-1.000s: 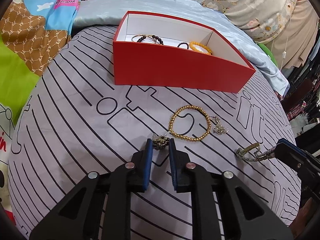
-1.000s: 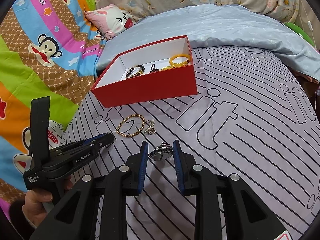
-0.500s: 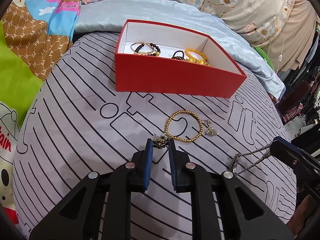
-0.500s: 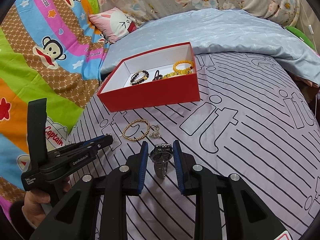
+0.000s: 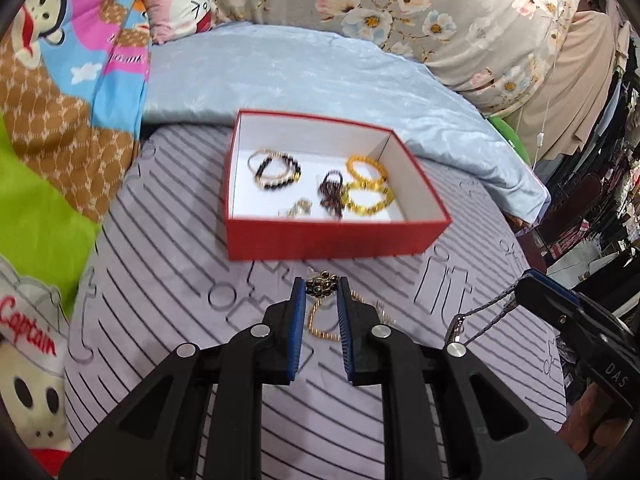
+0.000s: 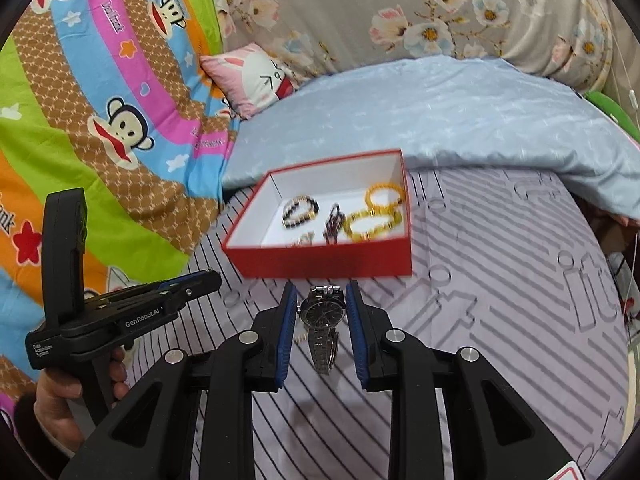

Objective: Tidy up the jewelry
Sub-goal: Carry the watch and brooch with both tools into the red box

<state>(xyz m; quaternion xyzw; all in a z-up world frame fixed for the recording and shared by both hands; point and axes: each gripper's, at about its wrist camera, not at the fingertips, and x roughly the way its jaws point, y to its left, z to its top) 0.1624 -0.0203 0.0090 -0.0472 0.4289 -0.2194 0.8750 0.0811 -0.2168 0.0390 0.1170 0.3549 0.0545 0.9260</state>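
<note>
My left gripper (image 5: pixel 321 285) is shut on a small dark beaded ornament (image 5: pixel 321 285) and holds it above the bed, just short of the red box (image 5: pixel 336 240). My right gripper (image 6: pixel 322 298) is shut on a silver wristwatch (image 6: pixel 322 314), whose band hangs down between the fingers. The box (image 6: pixel 320 260) has a white inside and holds several bracelets: dark beaded ones (image 5: pixel 278 172) and yellow ones (image 5: pixel 368 196). A gold bead bracelet (image 5: pixel 320 330) and a small silver piece (image 5: pixel 382 312) lie on the grey striped cover below my left gripper.
A light blue quilt (image 5: pixel 312 72) lies behind the box. A colourful monkey-print blanket (image 6: pixel 100 100) lies at the left and a pink pillow (image 6: pixel 252 72) at the back. Floral bedding (image 6: pixel 440 12) runs along the back. The bed's edge drops off at the right.
Both grippers rose and moved toward the red box, carrying the ornament and the watch. The watch came off the cover and now hangs from the right gripper.
</note>
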